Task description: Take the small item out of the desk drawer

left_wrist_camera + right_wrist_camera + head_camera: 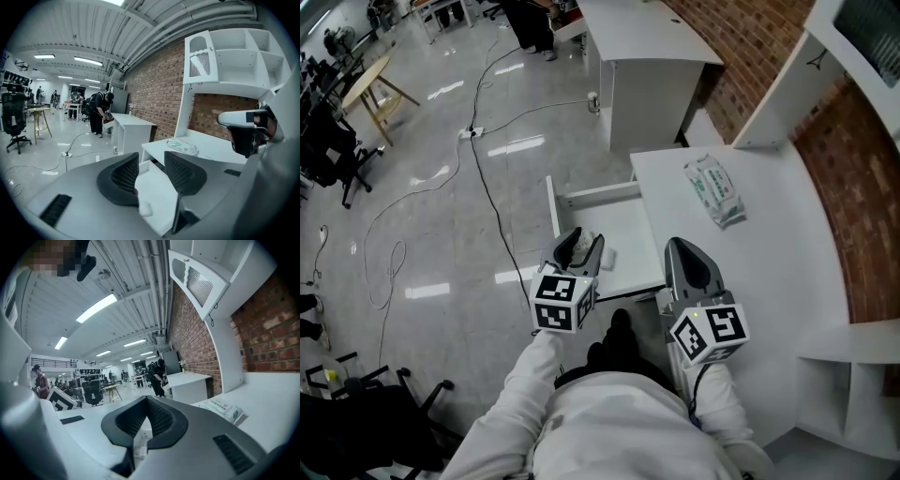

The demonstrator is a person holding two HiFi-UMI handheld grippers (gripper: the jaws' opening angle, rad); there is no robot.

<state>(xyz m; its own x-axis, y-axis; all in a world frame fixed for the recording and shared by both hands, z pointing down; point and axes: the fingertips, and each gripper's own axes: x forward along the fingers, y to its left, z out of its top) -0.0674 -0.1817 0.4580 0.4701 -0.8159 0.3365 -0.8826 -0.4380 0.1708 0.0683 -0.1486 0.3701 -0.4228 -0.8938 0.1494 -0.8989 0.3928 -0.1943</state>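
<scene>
The white desk drawer stands pulled out to the left of the desk top. A small white item lies in its near part. My left gripper hovers over the drawer, open, with the small item just below and between its fingers, not pressed by them; the drawer floor shows between them. My right gripper is shut and holds nothing, at the desk's front edge beside the drawer. In the right gripper view, that gripper has its tips meeting.
A packet of wipes lies on the desk top. A second white desk stands farther back, with a person bent over it. Cables trail over the glossy floor, office chairs stand at the left, and a white shelf unit is at the right.
</scene>
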